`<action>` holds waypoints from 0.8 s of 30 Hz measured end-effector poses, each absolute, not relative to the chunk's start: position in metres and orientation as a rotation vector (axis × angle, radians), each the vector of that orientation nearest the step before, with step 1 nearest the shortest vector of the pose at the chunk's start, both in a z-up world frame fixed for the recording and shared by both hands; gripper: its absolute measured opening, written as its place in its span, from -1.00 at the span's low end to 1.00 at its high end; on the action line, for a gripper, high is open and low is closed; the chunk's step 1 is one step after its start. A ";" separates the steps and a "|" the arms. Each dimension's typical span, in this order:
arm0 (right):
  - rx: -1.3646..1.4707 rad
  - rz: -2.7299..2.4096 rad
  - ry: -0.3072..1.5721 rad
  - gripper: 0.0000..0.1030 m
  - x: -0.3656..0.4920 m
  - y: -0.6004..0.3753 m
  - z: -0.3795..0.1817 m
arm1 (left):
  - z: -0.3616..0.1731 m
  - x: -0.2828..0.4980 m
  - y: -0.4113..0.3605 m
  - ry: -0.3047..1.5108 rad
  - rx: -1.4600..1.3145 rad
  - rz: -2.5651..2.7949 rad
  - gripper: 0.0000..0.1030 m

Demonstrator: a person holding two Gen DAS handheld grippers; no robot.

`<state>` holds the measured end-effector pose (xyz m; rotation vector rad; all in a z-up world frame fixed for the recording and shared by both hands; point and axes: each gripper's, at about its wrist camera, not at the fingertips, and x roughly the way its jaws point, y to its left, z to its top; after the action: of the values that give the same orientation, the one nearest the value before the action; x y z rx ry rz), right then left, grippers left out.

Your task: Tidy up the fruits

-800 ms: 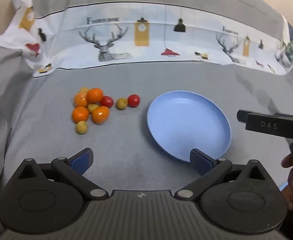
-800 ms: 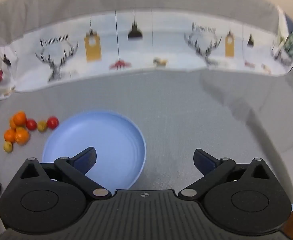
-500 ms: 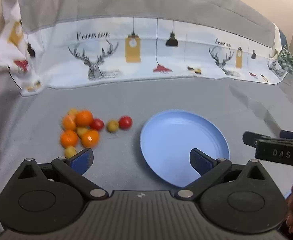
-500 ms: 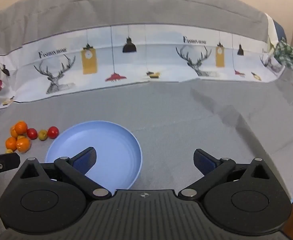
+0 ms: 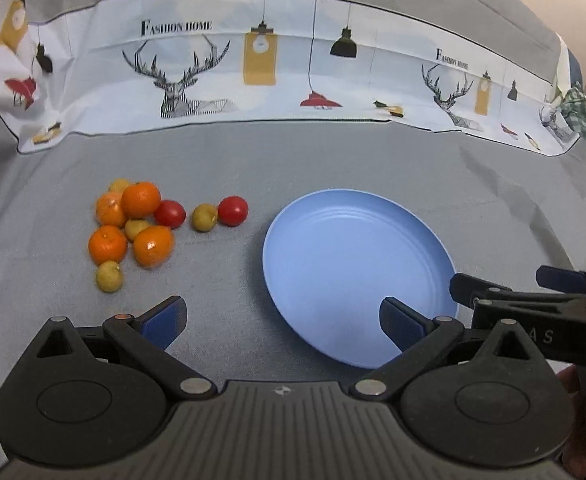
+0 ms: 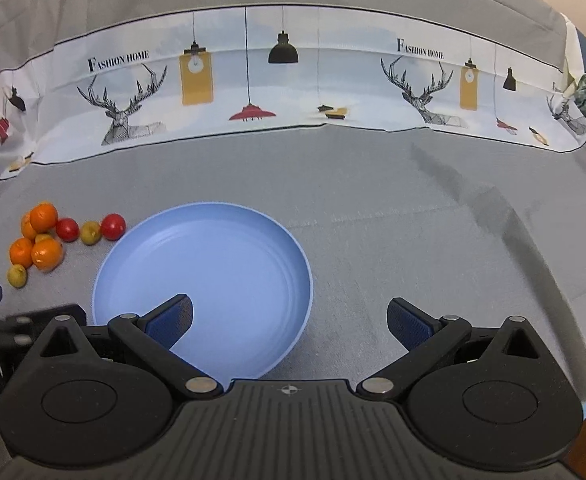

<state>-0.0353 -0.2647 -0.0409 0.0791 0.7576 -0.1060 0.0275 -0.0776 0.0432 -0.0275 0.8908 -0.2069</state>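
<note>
Your left wrist view looks forward and down from low over the grey cloth (image 5: 333,160), along the left gripper (image 5: 281,320), whose fingers frame the bottom; the fruit cluster (image 5: 141,224) lies close ahead at left. Your right wrist view faces the same way from a position further right, along the right gripper (image 6: 289,322). Both views share the blue plate (image 5: 357,240) (image 6: 201,256), the fruit, and the printed backdrop (image 6: 293,80). Each view catches the other gripper at its edge.

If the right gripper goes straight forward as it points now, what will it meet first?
Probably only bare grey cloth. The right gripper is open, and the plate lies under its left finger, off the middle line. Depth is unclear.
</note>
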 end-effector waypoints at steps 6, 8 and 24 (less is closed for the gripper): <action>0.046 -0.150 0.790 0.99 -0.027 -0.262 -0.039 | 0.040 0.028 -0.086 0.917 -0.018 -0.233 0.99; 0.030 -0.161 0.790 0.99 -0.027 -0.261 -0.039 | 0.039 0.028 -0.088 0.924 -0.018 -0.244 0.99; 0.028 -0.181 0.808 0.88 -0.027 -0.265 -0.044 | 0.037 0.020 -0.096 0.915 -0.019 -0.320 0.99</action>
<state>-0.0272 -0.2646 -0.0435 0.0282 0.8082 -0.1805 0.0203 -0.0959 0.0370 -0.0195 0.9154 -0.3200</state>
